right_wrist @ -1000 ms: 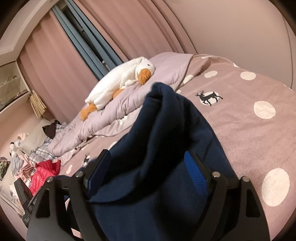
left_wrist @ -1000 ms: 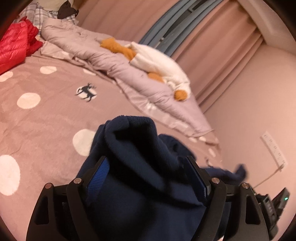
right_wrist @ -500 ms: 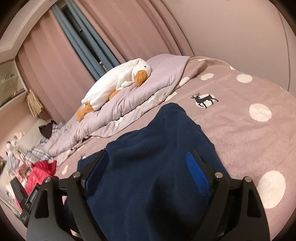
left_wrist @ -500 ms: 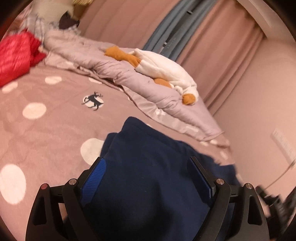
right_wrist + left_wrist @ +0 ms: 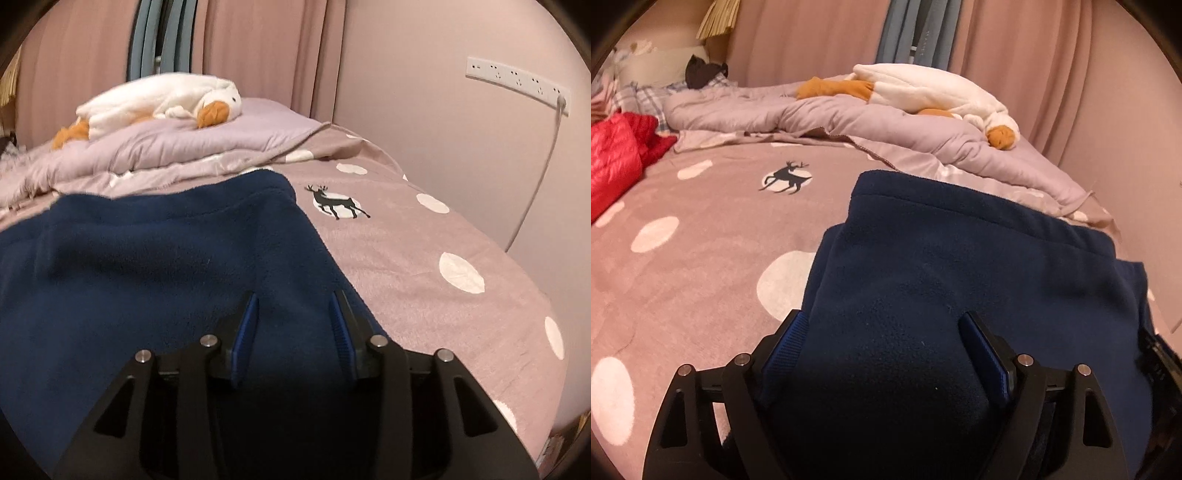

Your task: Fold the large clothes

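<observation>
While the left wrist view looks down the bed, the left gripper (image 5: 882, 343) has its fingers (image 5: 984, 350) spread wide and narrowing a little, a thick fold of the navy fleece garment (image 5: 960, 266) bulging between them on the dotted bedspread (image 5: 683, 258). Beyond the fingertips lie a lilac quilt (image 5: 849, 125) and a plush goose (image 5: 931, 88); far left, a red jacket (image 5: 613, 162).

Over in the right wrist view, the right gripper (image 5: 295, 321) is closing, fingers (image 5: 245, 332) narrow around a ridge of that fleece. Right of the fingers, a printed deer (image 5: 336, 203).
</observation>
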A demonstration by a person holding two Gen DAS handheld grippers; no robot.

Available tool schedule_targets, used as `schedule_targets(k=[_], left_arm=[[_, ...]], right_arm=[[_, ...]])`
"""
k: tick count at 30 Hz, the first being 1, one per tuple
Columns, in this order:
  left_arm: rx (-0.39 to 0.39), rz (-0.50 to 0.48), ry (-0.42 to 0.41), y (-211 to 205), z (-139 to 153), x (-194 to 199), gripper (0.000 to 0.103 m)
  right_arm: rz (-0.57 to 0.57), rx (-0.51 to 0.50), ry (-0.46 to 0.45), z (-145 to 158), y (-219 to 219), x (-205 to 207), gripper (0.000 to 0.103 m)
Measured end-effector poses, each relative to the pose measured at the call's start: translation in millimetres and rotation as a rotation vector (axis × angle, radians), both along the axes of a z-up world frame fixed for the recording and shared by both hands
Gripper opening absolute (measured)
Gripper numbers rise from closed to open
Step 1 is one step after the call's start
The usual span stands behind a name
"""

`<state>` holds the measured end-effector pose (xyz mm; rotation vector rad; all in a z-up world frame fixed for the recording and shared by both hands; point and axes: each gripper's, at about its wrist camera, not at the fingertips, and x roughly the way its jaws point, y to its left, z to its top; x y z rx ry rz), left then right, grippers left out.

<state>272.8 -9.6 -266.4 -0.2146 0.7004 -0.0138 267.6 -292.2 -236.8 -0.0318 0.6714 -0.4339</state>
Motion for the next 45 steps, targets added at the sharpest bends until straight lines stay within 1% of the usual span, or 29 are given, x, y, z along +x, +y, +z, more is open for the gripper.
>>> schedule_targets(k=[3, 6, 8, 10, 20, 22, 24, 25, 26, 27, 28, 29, 30, 31, 32, 33, 34, 35, 36, 37, 38, 39, 40, 41, 42, 43, 45], left_arm=[[-0.002, 0.0, 0.0, -0.5, -0.1, -1.1, 0.085], [-0.004, 0.0, 0.0, -0.7, -0.4, 2.6, 0.085], [-0.004, 0.0, 0.001, -0.3, -0.4, 2.3, 0.085], [-0.005, -0.001, 0.001, -0.2, -0.4, 1.8, 0.085], [0.0, 0.0, 0.006, -1.0, -1.5, 2.3, 0.088], [-0.002, 0.002, 0.003, -2.1, -1.1, 3.1, 0.088], [-0.009, 0.006, -0.003, -1.4, -0.9, 2.0, 0.088], [-0.01, 0.011, -0.005, -1.6, -0.6, 2.5, 0.088], [-0.01, 0.019, -0.006, -1.6, -0.5, 2.4, 0.087], [-0.011, 0.025, -0.009, -1.8, 0.5, 2.0, 0.085], [-0.014, 0.037, -0.02, -1.2, 3.1, 0.4, 0.079], [-0.015, 0.056, -0.039, -0.2, 8.5, -1.9, 0.068], [-0.015, 0.068, -0.041, 0.9, 13.9, -2.3, 0.061], [-0.026, 0.068, -0.027, 2.6, 21.0, -0.4, 0.048], [-0.056, 0.057, -0.012, 5.0, 29.6, 3.5, 0.042], [-0.08, 0.037, -0.009, 6.5, 37.3, 8.2, 0.041], [-0.098, 0.005, -0.015, 6.0, 47.0, 17.0, 0.041], [-0.082, -0.015, -0.014, 2.5, 52.1, 25.6, 0.041], [-0.046, -0.024, -0.012, -3.7, 55.9, 36.7, 0.041], [0.005, -0.021, -0.015, -11.2, 57.0, 50.1, 0.041], [0.068, -0.015, -0.009, -20.0, 52.1, 65.9, 0.041], [0.117, -0.014, 0.048, -26.7, 41.4, 81.8, 0.041], [0.141, -0.02, 0.204, -31.5, 19.2, 104.9, 0.041], [0.123, -0.025, 0.267, -30.6, 6.7, 111.9, 0.041], [0.095, -0.024, 0.256, -28.5, 1.8, 112.7, 0.041], [0.08, -0.015, 0.226, -25.8, 4.4, 109.5, 0.041], [0.055, -0.005, 0.221, -20.1, 8.5, 104.8, 0.041]], right_arm=[[0.004, 0.009, -0.006, 0.9, -2.9, -1.3, 0.042], [0.012, 0.006, -0.005, 0.0, 2.1, -1.4, 0.047], [0.016, -0.004, -0.003, -0.7, 5.0, -1.0, 0.052], [0.02, -0.014, -0.001, -1.2, 7.3, -1.3, 0.054], [0.021, -0.03, 0.008, -1.0, 9.8, -0.9, 0.057], [0.03, -0.02, 0.0, 1.5, 9.4, -2.7, 0.057], [0.056, 0.015, -0.021, 7.7, 7.5, -6.3, 0.058], [0.076, 0.051, -0.031, 12.2, 6.0, -7.7, 0.059], [0.087, 0.081, -0.037, 15.3, 5.3, -8.0, 0.058], [0.115, 0.141, -0.054, 21.1, 3.7, -9.0, 0.058], [0.166, 0.215, -0.075, 27.0, 3.0, -9.4, 0.058], [0.206, 0.262, -0.085, 30.6, 4.6, -8.7, 0.057], [0.249, 0.307, -0.094, 35.3, 5.7, -6.3, 0.057], [0.271, 0.334, -0.098, 39.0, 7.0, -2.9, 0.056], [0.284, 0.349, -0.096, 42.6, 8.8, 1.8, 0.05], [0.3, 0.351, -0.086, 46.7, 10.5, 9.8, 0.047], [0.313, 0.349, -0.08, 48.9, 12.3, 16.4, 0.04], [0.323, 0.349, -0.077, 50.7, 12.6, 25.0, 0.036], [0.332, 0.357, -0.071, 50.2, 11.4, 36.2, 0.034], [0.341, 0.373, -0.055, 46.2, 10.6, 46.9, 0.028], [0.352, 0.401, -0.012, 36.3, 8.3, 61.2, 0.023], [0.343, 0.435, 0.057, 19.4, 4.6, 77.3, 0.021], [0.325, 0.457, 0.099, 9.5, 1.9, 82.6, 0.02], [0.308, 0.49, 0.154, -4.8, -2.3, 93.8, 0.018], [0.311, 0.511, 0.164, -13.7, -4.1, 97.0, 0.017], [0.313, 0.512, 0.149, -11.2, -3.4, 93.8, 0.017], [0.316, 0.481, 0.116, -1.5, 0.1, 85.1, 0.017]])
